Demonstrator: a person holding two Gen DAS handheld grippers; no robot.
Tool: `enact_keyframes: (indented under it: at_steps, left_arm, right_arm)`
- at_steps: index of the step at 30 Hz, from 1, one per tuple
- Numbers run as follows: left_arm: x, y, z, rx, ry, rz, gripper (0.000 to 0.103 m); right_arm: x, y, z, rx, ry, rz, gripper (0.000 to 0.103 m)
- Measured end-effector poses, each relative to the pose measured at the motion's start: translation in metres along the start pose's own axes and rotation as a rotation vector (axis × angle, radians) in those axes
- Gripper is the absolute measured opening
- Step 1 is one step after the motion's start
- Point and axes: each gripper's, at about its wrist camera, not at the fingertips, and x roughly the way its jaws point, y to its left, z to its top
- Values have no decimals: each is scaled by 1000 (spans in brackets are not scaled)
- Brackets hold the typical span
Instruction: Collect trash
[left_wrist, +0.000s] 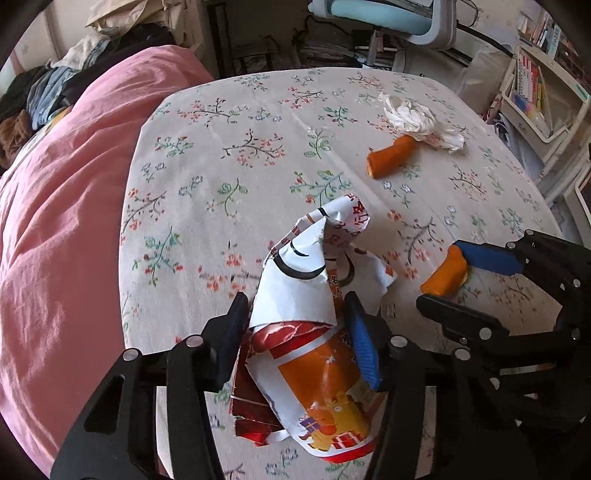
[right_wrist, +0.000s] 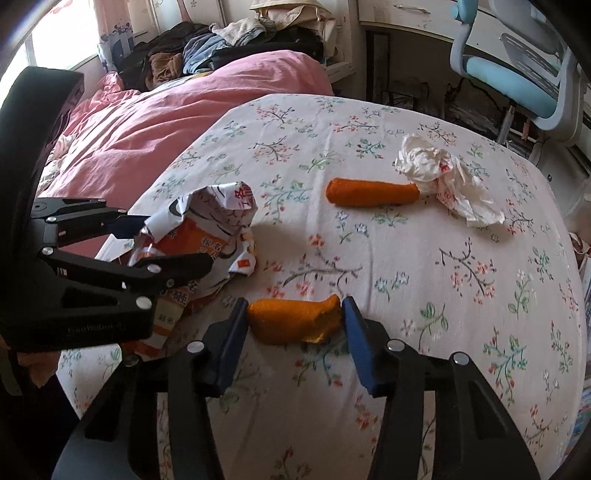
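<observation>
Already the left gripper (left_wrist: 295, 332) clamps the crumpled orange-and-white snack wrapper (left_wrist: 317, 332); the right gripper (right_wrist: 293, 325) pinches a short orange crumbly food stick (right_wrist: 291, 319), which could break under pressure.

On the desk (right_wrist: 424, 314), the snack bag (right_wrist: 207, 236) lies left of the near carrot piece (right_wrist: 291, 319). Behind them, another carrot piece (right_wrist: 371, 192) touches crumpled paper (right_wrist: 447, 181); the bed (right_wrist: 166, 114) stands left.

A pink quilt (left_wrist: 66, 206) lies beside the floral sheet (left_wrist: 229, 155), near a blue chair (right_wrist: 517, 66).
</observation>
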Motion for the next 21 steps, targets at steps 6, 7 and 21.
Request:
enact_keyframes:
  at_steps: [6, 7, 21]
  left_arm:
    - [-11, 5, -17, -32, 2, -3, 50]
    - [-13, 6, -21, -41, -1, 4, 53]
    - [-127, -2, -62, -13, -295, 206, 90]
  right_arm:
    - [-10, 4, -14, 8, 6, -23, 50]
    - [-12, 5, -17, 14, 5, -31, 52]
    - [-95, -7, -28, 119, -150, -123, 79]
